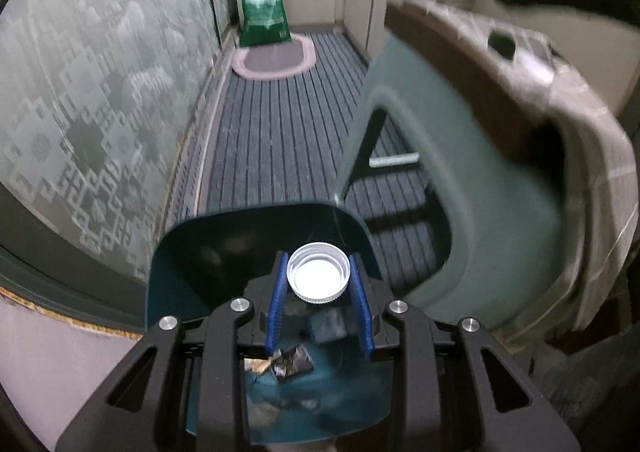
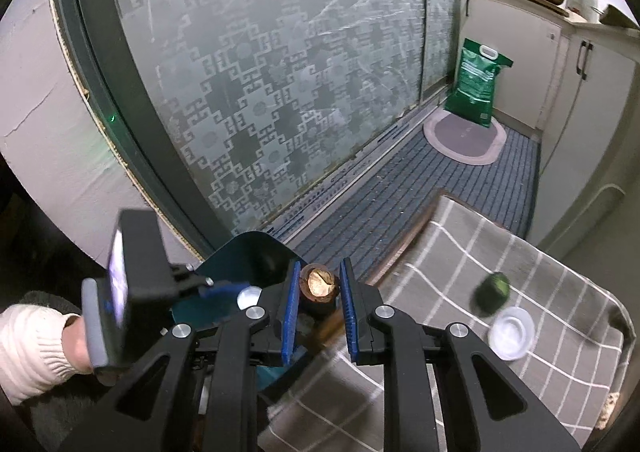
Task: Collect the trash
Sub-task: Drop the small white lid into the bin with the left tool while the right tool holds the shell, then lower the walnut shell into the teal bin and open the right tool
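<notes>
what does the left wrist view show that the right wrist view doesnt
Only the left wrist view shows the trash inside the dark teal plastic bin, including a crumpled dark wrapper.

Only the right wrist view shows the right gripper around a brown cylindrical piece, and a clear round plastic lid on the checked grey cloth.

Both show the white screw bottle cap in the left gripper and the green sack.

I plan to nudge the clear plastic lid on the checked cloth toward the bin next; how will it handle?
The clear plastic lid looks thin and shallow, so it is probably very light and may skid across the checked cloth rather than roll. It lies flat, which leaves little edge for fingers to catch. Thin plastic like this likely flexes if pinched.
</notes>
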Tool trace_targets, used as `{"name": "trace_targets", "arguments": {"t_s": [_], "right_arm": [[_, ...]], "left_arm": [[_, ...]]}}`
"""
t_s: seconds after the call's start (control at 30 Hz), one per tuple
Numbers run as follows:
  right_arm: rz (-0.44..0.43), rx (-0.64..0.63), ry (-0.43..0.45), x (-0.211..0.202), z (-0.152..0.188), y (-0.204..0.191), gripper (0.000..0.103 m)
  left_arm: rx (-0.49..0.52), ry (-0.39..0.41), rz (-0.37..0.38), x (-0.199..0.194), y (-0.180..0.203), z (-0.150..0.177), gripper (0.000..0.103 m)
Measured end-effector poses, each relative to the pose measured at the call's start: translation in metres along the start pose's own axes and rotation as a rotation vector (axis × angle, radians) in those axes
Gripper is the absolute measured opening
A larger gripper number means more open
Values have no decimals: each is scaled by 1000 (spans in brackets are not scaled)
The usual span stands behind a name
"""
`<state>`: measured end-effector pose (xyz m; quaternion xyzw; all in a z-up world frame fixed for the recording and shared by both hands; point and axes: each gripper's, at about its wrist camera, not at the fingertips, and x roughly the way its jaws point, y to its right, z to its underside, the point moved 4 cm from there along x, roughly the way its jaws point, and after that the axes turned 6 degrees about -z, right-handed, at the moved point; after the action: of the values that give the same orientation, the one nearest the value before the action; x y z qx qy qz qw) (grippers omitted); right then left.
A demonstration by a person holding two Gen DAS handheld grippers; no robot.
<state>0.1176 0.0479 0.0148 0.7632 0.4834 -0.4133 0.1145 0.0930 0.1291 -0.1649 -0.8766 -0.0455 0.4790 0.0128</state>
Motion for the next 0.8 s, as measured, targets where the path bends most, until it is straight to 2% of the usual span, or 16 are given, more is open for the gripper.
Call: {"name": "trace_targets", "arguments": {"t_s": [0.33, 0.47, 0.6, 0.8], "right_arm": [[5, -3, -107, 36, 4, -13, 20], [-7, 3, -131, 47, 5, -17, 20], [-15, 8, -149, 60, 5, -24, 20], [-37, 5, -190, 83, 7, -39, 20]], "left_arm": [[77, -126, 1, 26, -3, 39, 33], [86, -156, -1, 29, -9, 49, 39], [91, -152, -9, 26, -16, 53, 39], [43, -94, -33, 2, -38, 47, 35]]}}
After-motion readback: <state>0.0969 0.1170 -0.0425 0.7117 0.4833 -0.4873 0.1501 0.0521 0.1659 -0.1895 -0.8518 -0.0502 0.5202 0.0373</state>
